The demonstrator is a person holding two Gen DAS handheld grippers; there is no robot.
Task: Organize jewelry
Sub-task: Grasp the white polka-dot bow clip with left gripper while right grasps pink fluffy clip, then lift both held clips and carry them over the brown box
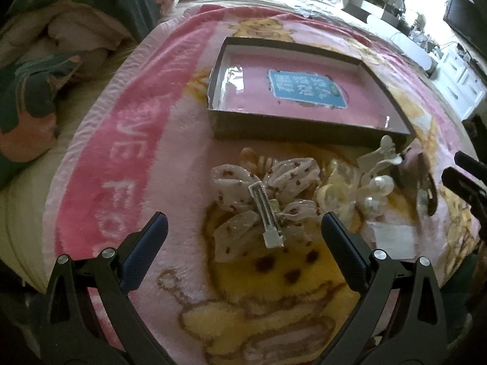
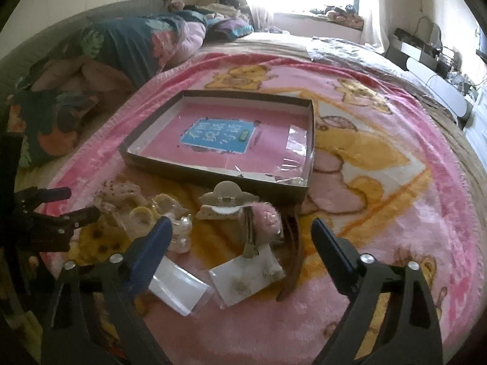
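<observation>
A shallow dark box (image 1: 304,127) with a pink floor and a blue label lies on a pink blanket; it also shows in the right wrist view (image 2: 213,179). In front of it lies a pile of hair accessories. A spotted fabric bow clip (image 1: 264,203) lies upside down, just ahead of my open, empty left gripper (image 1: 243,228). My open, empty right gripper (image 2: 240,237) hovers over a pink fluffy clip (image 2: 266,220), a white earring card (image 2: 249,276) and a brown headband (image 2: 293,258). A white claw clip (image 2: 225,203) and pearl pieces (image 2: 182,231) lie nearby.
The pink cartoon blanket (image 2: 380,213) covers a bed. Folded quilts and pillows (image 2: 121,45) lie at the left. A clear plastic packet (image 2: 179,289) lies by my right gripper's left finger. White furniture (image 1: 456,82) stands at the far right.
</observation>
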